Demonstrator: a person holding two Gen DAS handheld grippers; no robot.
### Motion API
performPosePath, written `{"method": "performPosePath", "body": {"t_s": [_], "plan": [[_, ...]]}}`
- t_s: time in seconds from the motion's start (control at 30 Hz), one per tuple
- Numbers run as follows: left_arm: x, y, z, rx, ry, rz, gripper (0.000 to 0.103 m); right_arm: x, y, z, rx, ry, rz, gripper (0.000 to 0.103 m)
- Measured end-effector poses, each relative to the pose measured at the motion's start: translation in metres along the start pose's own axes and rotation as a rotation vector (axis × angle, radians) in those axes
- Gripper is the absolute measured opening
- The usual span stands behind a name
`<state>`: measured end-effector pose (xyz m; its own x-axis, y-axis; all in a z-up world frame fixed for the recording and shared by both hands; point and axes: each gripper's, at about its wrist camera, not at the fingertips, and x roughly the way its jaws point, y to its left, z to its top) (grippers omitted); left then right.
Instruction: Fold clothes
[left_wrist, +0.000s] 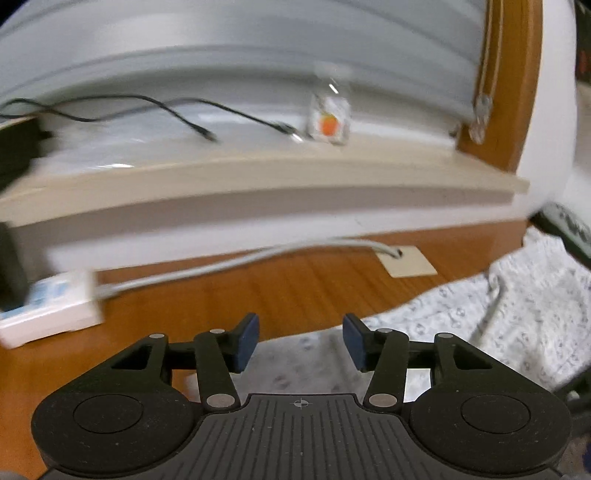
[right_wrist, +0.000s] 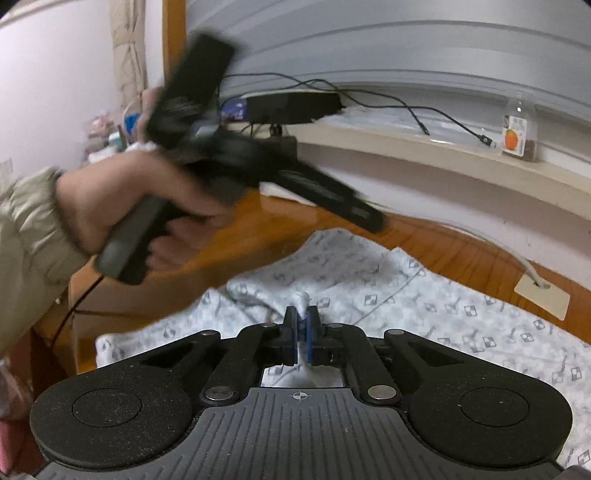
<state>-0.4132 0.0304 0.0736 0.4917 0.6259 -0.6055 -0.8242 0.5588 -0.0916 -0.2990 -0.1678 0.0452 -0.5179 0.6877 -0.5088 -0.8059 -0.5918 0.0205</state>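
A white garment with a small grey print (right_wrist: 424, 306) lies spread on the wooden table (right_wrist: 236, 251). My right gripper (right_wrist: 302, 334) is shut on a pinched ridge of that garment, and a fold of cloth sticks up between its blue pads. In the left wrist view the garment (left_wrist: 517, 317) lies to the right and beneath my left gripper (left_wrist: 301, 341), which is open with nothing between its blue pads (left_wrist: 246, 341). In the right wrist view, a person's hand (right_wrist: 122, 199) holds the left gripper (right_wrist: 373, 218), blurred, above the table's far left.
A white power strip (left_wrist: 48, 310) with a grey cable (left_wrist: 236, 258) sits at the table's left. A beige plate (left_wrist: 406, 262) marks the cable hole. On the ledge behind stand a small bottle with an orange label (right_wrist: 517, 136), black cables (left_wrist: 177, 114) and a black box (right_wrist: 291, 105).
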Motion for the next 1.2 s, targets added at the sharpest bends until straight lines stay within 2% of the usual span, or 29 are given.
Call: {"method": "performPosePath", "body": {"t_s": [0.07, 0.1, 0.13, 0.2, 0.27, 0.33, 0.5, 0.53, 0.67, 0.77, 0.8, 0.83, 0.9, 1.03, 1.1, 1.2], "plan": [[0.014, -0.007, 0.004, 0.012, 0.025, -0.025, 0.046, -0.003, 0.006, -0.003, -0.041, -0.005, -0.028, 0.012], [0.019, -0.009, 0.004, 0.019, 0.032, -0.031, 0.04, -0.004, 0.009, -0.004, -0.059, -0.002, -0.043, 0.02], [0.021, -0.012, 0.004, 0.033, 0.035, -0.034, 0.035, -0.004, 0.009, -0.005, -0.073, 0.005, -0.058, 0.022], [0.023, -0.014, 0.002, 0.056, 0.042, -0.042, 0.008, -0.002, 0.008, -0.009, -0.082, 0.024, -0.07, 0.022], [0.018, -0.014, -0.002, 0.067, 0.032, -0.046, 0.005, -0.004, 0.003, -0.009, -0.057, 0.02, -0.059, 0.017], [0.006, -0.013, -0.003, 0.058, -0.007, -0.041, 0.005, -0.007, -0.001, -0.01, -0.033, 0.006, -0.051, 0.011], [-0.025, -0.005, 0.002, 0.007, -0.077, -0.006, 0.005, -0.022, -0.005, -0.01, -0.014, -0.08, -0.028, 0.009], [-0.028, -0.004, 0.002, 0.002, -0.077, 0.011, 0.006, -0.025, -0.004, -0.01, -0.016, -0.1, -0.026, 0.009], [-0.013, 0.002, -0.003, 0.021, -0.009, 0.156, 0.004, -0.021, 0.001, -0.006, -0.048, -0.088, -0.012, 0.009], [-0.011, 0.008, -0.011, 0.001, -0.002, 0.147, 0.004, -0.019, 0.003, -0.008, -0.065, -0.062, 0.009, 0.014], [-0.013, 0.007, -0.012, 0.0, -0.01, 0.149, 0.004, -0.018, 0.003, -0.009, -0.065, -0.051, 0.02, 0.021], [-0.016, 0.005, -0.012, 0.0, -0.016, 0.15, 0.007, -0.023, 0.002, -0.009, -0.065, -0.048, 0.023, 0.038], [-0.023, -0.003, -0.013, 0.022, -0.03, 0.145, 0.022, -0.034, 0.0, -0.007, -0.064, -0.049, 0.025, 0.047], [-0.031, -0.023, -0.013, 0.092, -0.042, 0.106, 0.041, -0.068, -0.013, -0.014, -0.044, -0.046, -0.023, 0.047], [-0.029, -0.031, -0.015, 0.12, -0.034, 0.081, 0.042, -0.081, -0.019, -0.02, -0.034, -0.025, -0.063, 0.047], [-0.024, -0.034, -0.023, 0.153, -0.003, 0.085, 0.042, -0.089, -0.016, -0.026, -0.036, -0.002, -0.071, 0.047]]}}
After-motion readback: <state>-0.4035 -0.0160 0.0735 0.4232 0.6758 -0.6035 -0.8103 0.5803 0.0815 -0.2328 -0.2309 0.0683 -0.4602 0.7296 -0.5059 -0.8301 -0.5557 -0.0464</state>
